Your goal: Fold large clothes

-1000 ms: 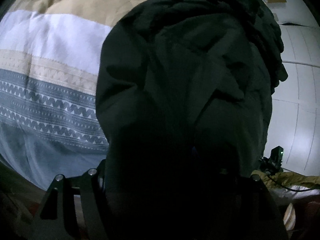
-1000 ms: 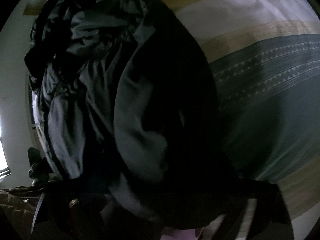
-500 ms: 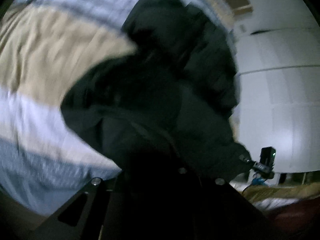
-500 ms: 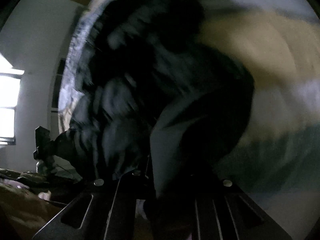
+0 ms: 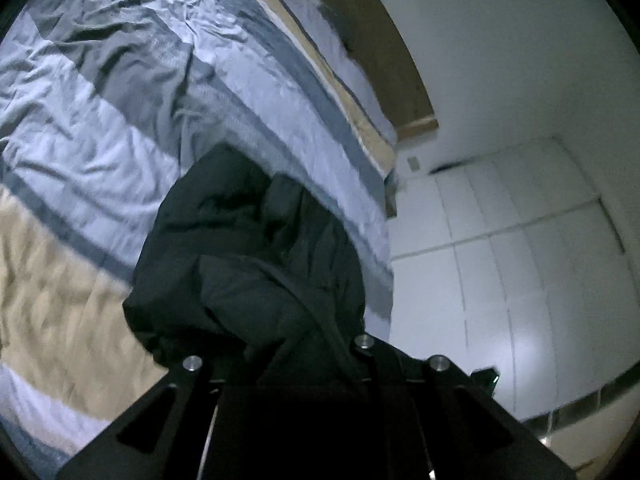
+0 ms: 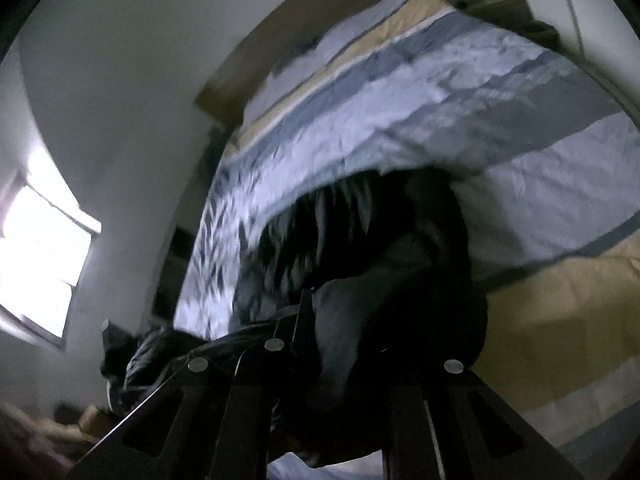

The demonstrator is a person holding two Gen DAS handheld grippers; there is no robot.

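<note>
Dim bedroom light falls on a wide bed under a striped duvet [image 5: 100,128], and both tongs are lifted above it with a dark garment [image 5: 248,264] bunched between them.

Closest to the left tongs [image 5: 316,364], the black cloth is gathered right at the finger bases and disappears down between them; the fingers look drawn together on it, with a seam or cord running up out of the grip. Just ahead, the garment hangs in a crumpled heap, its far edge draped toward the bedding. Beyond it and off to the left, the duvet spreads in bands of beige, grey and white, heavily wrinkled. Farther off to the right stand white wardrobe doors [image 5: 520,280], and past the far end of the bed, a wooden headboard [image 5: 384,60] against a pale wall.

At the right tongs [image 6: 340,360], the same garment [image 6: 400,264] sits between the fingers, a greyish fold pressed in at the tips while shinier fabric spills off to the left; here too they appear pinched on the cloth. Ahead, it rises in dark pleated folds against the duvet [image 6: 460,92], blurred with motion. Far to the left, a bright window [image 6: 44,256] glares in the wall.
</note>
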